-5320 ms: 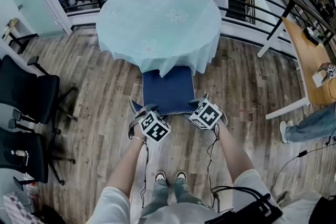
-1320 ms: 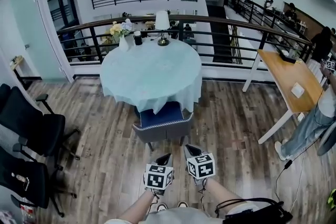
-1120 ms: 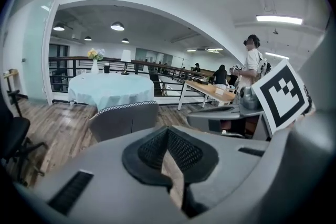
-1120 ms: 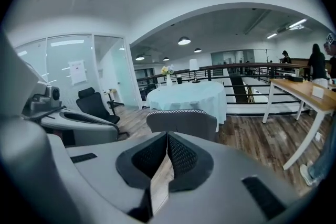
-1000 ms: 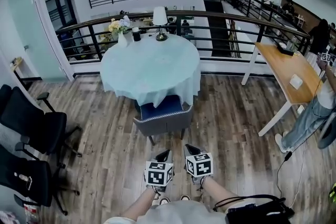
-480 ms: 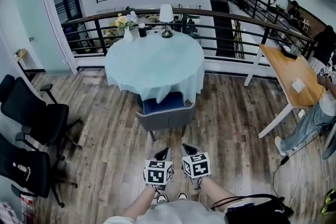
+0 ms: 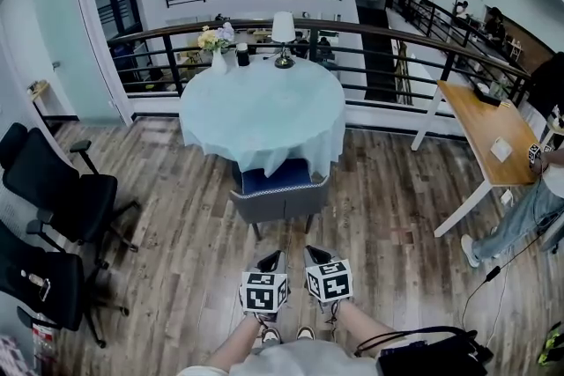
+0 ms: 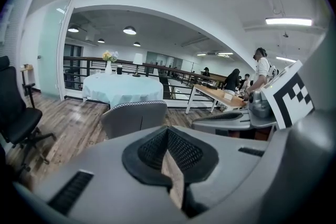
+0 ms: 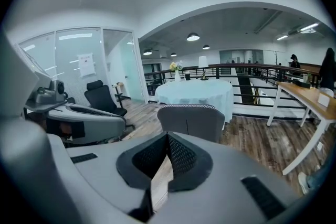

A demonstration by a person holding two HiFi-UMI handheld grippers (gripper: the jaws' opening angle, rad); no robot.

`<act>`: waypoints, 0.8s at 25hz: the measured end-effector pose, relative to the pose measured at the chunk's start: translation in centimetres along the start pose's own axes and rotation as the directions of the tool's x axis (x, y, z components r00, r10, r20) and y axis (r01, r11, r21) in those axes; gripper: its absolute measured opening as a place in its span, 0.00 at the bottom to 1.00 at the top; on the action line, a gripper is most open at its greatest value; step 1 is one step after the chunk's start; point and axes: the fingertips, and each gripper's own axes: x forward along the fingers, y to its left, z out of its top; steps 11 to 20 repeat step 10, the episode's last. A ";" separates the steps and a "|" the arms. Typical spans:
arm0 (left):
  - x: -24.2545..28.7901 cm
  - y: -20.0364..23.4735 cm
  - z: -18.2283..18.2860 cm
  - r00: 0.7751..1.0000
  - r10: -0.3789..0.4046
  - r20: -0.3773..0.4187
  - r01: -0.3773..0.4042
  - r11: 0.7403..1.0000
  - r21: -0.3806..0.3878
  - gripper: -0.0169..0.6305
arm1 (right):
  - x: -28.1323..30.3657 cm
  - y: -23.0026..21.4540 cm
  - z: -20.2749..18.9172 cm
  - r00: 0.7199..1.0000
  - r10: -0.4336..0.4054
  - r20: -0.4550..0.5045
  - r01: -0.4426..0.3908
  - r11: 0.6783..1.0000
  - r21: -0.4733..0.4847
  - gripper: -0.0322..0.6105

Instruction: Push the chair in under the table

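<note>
Grey padded chair (image 7: 278, 194) is partly tucked under round, cloth-draped tabletop (image 7: 263, 110); black office chairs (image 7: 57, 198) are set leftward. Jaws of left gripper (image 7: 271, 260) and right gripper (image 7: 314, 254) are closed, empty.

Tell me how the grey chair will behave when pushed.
The grey chair stands on thin straight legs, no wheels visible, so it probably scrapes over the wood floor rather than rolls. Pushed high on its padded back, it might tip.
</note>
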 end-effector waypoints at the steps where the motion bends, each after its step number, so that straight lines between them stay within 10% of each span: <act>1: 0.0 0.0 0.0 1.000 0.000 0.000 0.000 1.000 0.000 0.03 | 0.0 -0.1 0.0 1.000 -0.002 -0.001 0.002 1.000 0.002 0.08; 20: 0.1 -0.1 -0.6 1.000 -0.005 -0.013 0.005 1.000 -0.001 0.03 | 0.3 -0.6 -0.1 1.000 -0.007 -0.010 0.007 1.000 0.013 0.08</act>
